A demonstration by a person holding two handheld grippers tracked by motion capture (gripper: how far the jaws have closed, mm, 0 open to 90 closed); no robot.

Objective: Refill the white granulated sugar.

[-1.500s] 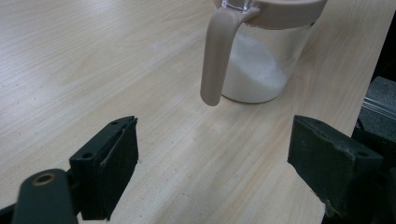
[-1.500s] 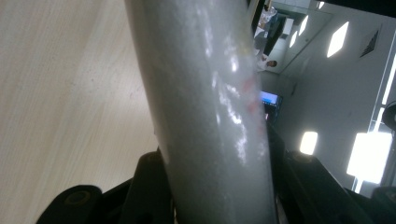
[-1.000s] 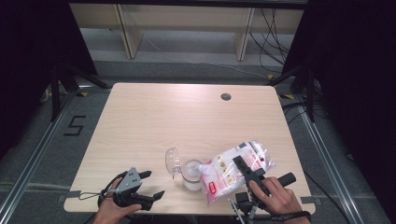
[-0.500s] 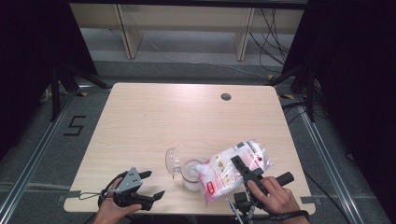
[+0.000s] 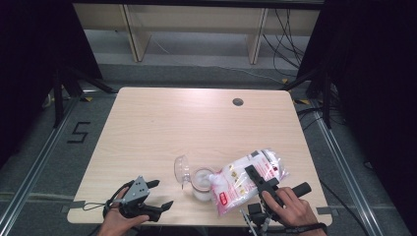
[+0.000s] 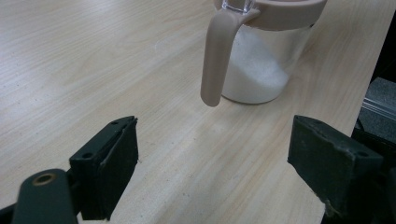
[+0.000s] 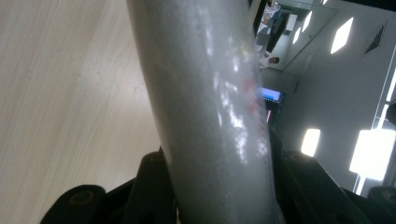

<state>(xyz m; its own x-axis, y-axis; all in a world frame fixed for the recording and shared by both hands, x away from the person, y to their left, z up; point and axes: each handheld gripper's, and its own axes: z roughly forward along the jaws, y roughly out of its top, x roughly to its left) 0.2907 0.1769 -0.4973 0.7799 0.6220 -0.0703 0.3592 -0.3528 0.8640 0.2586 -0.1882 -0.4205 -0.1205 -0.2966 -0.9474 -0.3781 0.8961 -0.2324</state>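
Observation:
A clear jar with white powder in it stands near the table's front edge, its hinged lid flipped open to the left. A plastic bag of white powder with red print lies tilted over the jar, its lower end at the jar's mouth. My right gripper is shut on this bag; in the right gripper view the bag fills the gap between the jaws. My left gripper rests open at the front left of the table. In its own view the jar and a beige lid tab sit beyond the open left gripper.
The wooden table has a small round hole at the back right. Metal frame rails run along both sides, and shelving legs and cables stand behind the table. The jar stands close to the front edge.

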